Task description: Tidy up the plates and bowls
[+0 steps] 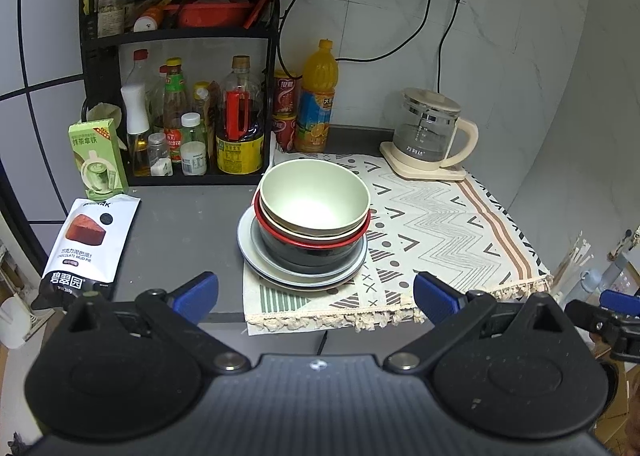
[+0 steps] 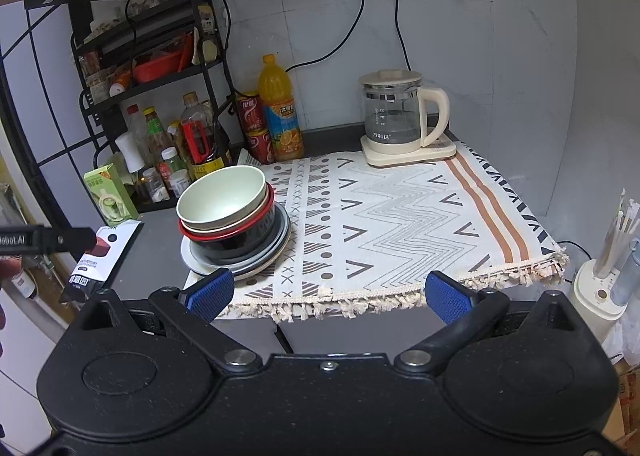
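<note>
One stack stands at the left edge of the patterned cloth point(image 1: 440, 224): a pale green bowl point(image 1: 314, 198) on top, nested in a cream bowl and a red-rimmed black bowl point(image 1: 312, 252), on grey plates point(image 1: 256, 256). The stack also shows in the right wrist view, with the green bowl point(image 2: 222, 196) above the plates point(image 2: 240, 260). My left gripper point(image 1: 316, 296) is open and empty, held back from the stack at the counter's front edge. My right gripper point(image 2: 330, 296) is open and empty, in front of the cloth point(image 2: 400, 216), right of the stack.
A black rack with sauce bottles point(image 1: 192, 124) stands at the back left, with an orange juice bottle point(image 1: 318, 96) and red cans beside it. A glass kettle point(image 1: 432, 132) sits at the back right. A snack bag point(image 1: 88, 244) and a green carton point(image 1: 98, 156) lie left.
</note>
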`<action>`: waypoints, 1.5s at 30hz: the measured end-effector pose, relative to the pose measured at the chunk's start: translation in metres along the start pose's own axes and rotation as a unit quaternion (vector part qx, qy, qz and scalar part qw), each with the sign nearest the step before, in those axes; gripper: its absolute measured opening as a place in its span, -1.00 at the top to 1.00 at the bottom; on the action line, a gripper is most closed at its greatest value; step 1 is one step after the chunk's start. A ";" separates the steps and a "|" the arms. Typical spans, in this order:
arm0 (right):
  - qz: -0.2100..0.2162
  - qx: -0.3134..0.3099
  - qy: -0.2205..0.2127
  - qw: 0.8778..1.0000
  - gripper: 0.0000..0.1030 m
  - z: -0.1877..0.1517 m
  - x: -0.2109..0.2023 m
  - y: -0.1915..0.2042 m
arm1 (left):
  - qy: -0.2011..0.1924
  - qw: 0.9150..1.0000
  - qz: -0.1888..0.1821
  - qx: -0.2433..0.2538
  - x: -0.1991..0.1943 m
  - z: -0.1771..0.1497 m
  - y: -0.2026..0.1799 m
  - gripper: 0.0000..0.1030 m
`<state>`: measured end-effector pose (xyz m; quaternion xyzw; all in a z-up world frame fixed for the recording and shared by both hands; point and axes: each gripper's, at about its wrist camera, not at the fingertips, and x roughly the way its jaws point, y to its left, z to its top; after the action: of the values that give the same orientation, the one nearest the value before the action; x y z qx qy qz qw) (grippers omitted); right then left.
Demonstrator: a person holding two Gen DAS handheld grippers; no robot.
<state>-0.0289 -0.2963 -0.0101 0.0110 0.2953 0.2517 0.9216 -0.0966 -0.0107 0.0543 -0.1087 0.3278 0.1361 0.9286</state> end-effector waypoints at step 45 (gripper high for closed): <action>0.023 0.010 -0.003 1.000 -0.99 0.011 -0.003 -0.004 | 0.023 1.000 0.007 0.010 -0.016 0.011 -0.007 -0.99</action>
<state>-0.0231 -0.2995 -0.0003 0.0277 0.2950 0.2697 0.9162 -0.1001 -0.0166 0.0742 -0.1005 0.3506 0.1365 0.9211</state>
